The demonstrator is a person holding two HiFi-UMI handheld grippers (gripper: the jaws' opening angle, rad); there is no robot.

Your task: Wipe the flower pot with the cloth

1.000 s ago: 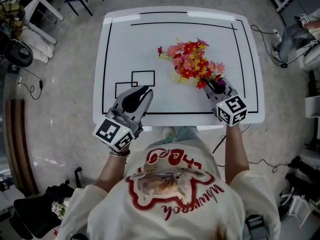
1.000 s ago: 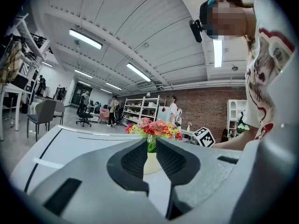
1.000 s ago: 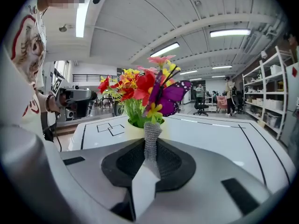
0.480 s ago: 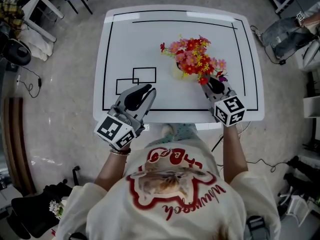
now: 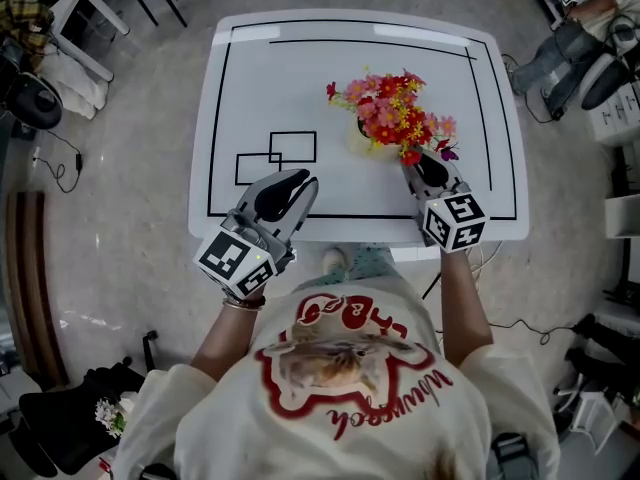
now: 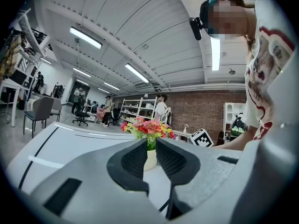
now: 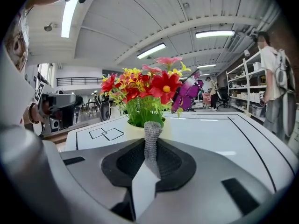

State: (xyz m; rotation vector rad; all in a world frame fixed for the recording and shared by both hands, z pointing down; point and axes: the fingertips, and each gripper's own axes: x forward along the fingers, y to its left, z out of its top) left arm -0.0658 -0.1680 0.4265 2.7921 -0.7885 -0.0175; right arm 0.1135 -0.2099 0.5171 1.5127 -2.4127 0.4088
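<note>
We are pinching the grey cloth (image 7: 149, 143) in our right gripper (image 5: 426, 169), just beside the flower pot (image 6: 150, 158), our left gripper (image 5: 289, 181) hovering empty, jaws narrowly parted, over the white table (image 5: 300, 68).

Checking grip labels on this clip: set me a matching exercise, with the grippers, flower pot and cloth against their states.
1 left gripper
2 right gripper
3 flower pot
4 cloth

A shut on the cloth
B stands on the white table
C fingers apart, nothing between
D grey, pinched between fingers

Pairs: 1-C, 2-A, 3-B, 4-D
</note>
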